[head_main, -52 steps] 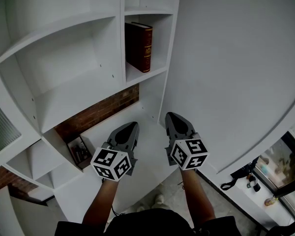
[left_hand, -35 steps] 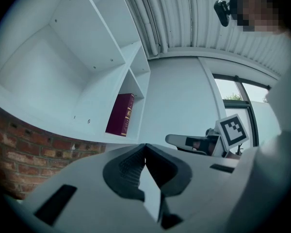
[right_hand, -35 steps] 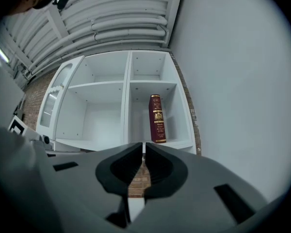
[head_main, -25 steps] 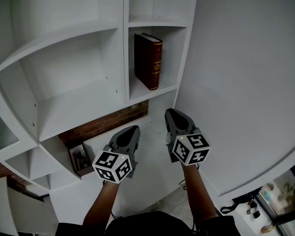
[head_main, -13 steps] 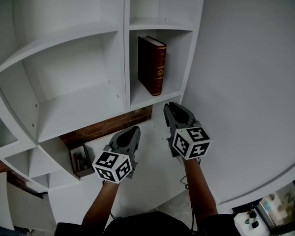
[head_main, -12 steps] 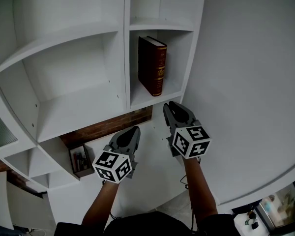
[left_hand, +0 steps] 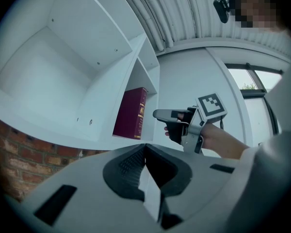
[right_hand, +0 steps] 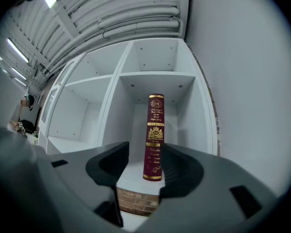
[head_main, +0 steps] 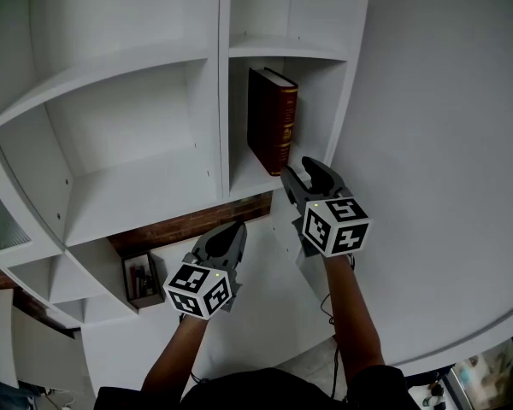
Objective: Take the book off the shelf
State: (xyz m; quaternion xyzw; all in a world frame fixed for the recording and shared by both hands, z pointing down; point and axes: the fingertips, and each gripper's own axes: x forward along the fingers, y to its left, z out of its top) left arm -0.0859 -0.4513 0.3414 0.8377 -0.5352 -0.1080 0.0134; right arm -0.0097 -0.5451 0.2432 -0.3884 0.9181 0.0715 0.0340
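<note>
Your left gripper (head_main: 232, 227) is closed and empty, parked low at 7 o'clock from the book (head_main: 272, 131). The book stands upright on the shelf (head_main: 244, 174), untouched. Your right gripper (head_main: 301, 167) has risen toward it and its jaws have just been opening. They now stand wide, with the spine framed between them at 12 o'clock and no contact. The approach looks nearly complete, with the grasp next. Both grippers point roughly level.
</note>
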